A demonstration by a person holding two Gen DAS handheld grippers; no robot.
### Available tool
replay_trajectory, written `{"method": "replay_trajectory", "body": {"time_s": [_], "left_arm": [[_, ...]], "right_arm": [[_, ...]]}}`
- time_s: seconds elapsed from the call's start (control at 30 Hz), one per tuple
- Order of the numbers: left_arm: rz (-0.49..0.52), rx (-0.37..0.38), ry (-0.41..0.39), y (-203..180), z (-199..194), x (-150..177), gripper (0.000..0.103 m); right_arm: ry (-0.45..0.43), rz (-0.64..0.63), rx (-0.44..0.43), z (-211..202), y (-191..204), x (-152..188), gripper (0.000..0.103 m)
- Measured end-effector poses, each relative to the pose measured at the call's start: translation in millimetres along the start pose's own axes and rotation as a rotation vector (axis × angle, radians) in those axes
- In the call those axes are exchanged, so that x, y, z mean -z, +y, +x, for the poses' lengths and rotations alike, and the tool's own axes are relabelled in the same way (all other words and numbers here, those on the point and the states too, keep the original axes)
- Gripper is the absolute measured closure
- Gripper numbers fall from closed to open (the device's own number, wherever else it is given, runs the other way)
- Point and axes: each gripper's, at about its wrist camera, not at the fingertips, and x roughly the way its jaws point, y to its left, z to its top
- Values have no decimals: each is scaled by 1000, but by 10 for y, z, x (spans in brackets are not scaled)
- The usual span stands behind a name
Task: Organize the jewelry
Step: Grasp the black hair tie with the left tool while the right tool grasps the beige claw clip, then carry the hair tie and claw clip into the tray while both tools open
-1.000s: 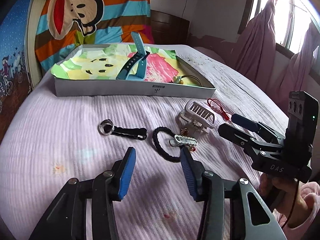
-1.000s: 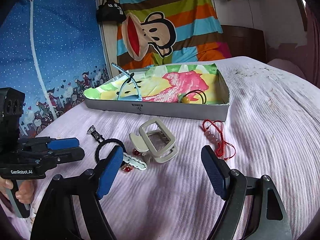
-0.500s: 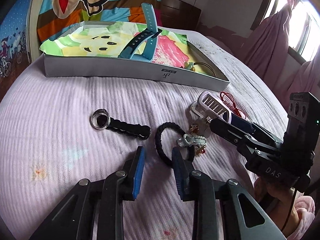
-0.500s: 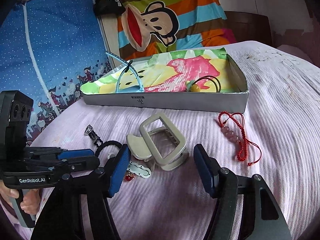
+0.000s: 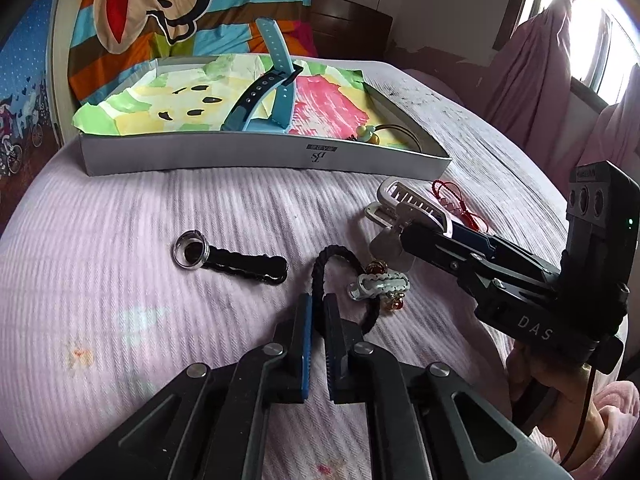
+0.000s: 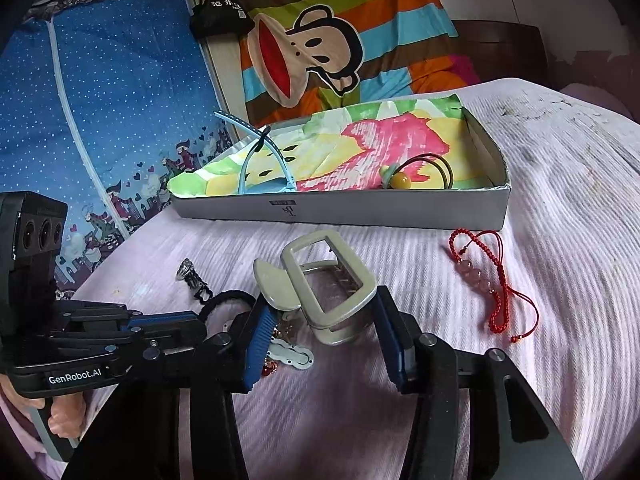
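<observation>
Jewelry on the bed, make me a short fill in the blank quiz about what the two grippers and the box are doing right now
1. The left gripper is closed on the ____ hair tie.
2. The right gripper has its fingers on either side of the beige hair ____.
3. The beaded bracelet lying on the bedspread outside the box is ____ in colour.
4. The watch inside the box has a ____ strap.

Missing words: black; claw clip; red; blue

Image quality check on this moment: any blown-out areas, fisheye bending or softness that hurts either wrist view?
Left wrist view: the window is blown out white, and the box bows from fisheye; the black hair tie stays sharp. Right wrist view: even light, no glare, dark vignette corners, the red bracelet crisp.
</observation>
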Motion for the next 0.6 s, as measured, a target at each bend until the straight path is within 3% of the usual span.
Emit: {"method": "replay_trajectory", "body": {"time_s": [0.27,0.6], "left_arm": [[27,-27,-46,-54,-228,-51,98],[25,-56,-172,-57,-549,-228,98]], "right_arm": [[-59,33,-14,-113,-75,19,59],[-157,41,-21,-291,-74,-37,59]]}}
